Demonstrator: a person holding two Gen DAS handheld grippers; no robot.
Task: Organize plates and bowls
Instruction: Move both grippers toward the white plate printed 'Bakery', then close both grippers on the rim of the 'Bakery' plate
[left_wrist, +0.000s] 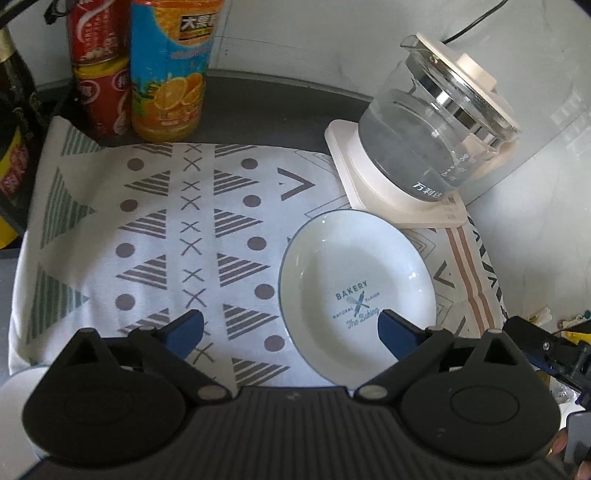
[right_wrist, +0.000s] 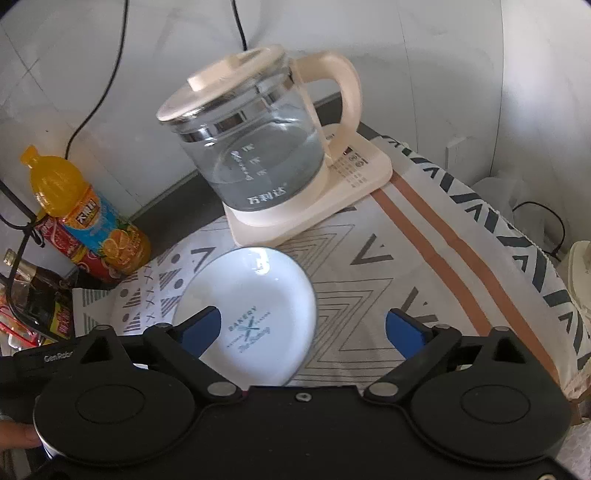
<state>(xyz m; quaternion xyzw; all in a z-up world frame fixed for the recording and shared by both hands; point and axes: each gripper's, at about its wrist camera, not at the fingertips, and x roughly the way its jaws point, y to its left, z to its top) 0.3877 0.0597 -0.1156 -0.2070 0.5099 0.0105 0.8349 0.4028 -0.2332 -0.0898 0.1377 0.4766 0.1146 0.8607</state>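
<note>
While both tools stand spread and empty, I close on the white blue-rimmed "Bakery" plate (left_wrist: 356, 291) lying on the patterned cloth: under my left tool (left_wrist: 291, 334), left of my right tool (right_wrist: 303, 330). Next, I judge: straddle its rim.

Pale wall (right_wrist: 424, 55), dark counter (left_wrist: 266, 99)

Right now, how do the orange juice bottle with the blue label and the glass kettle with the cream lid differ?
The orange juice bottle with the blue label is tall, narrow plastic; the glass kettle with the cream lid is squat and wide with a cream handle. The bottle holds orange liquid; the kettle's glass shows clear. The bottle stands on the dark counter behind the patterned cloth; the kettle sits on a cream base resting partly on that cloth. Both stand upright behind the white plate.
</note>
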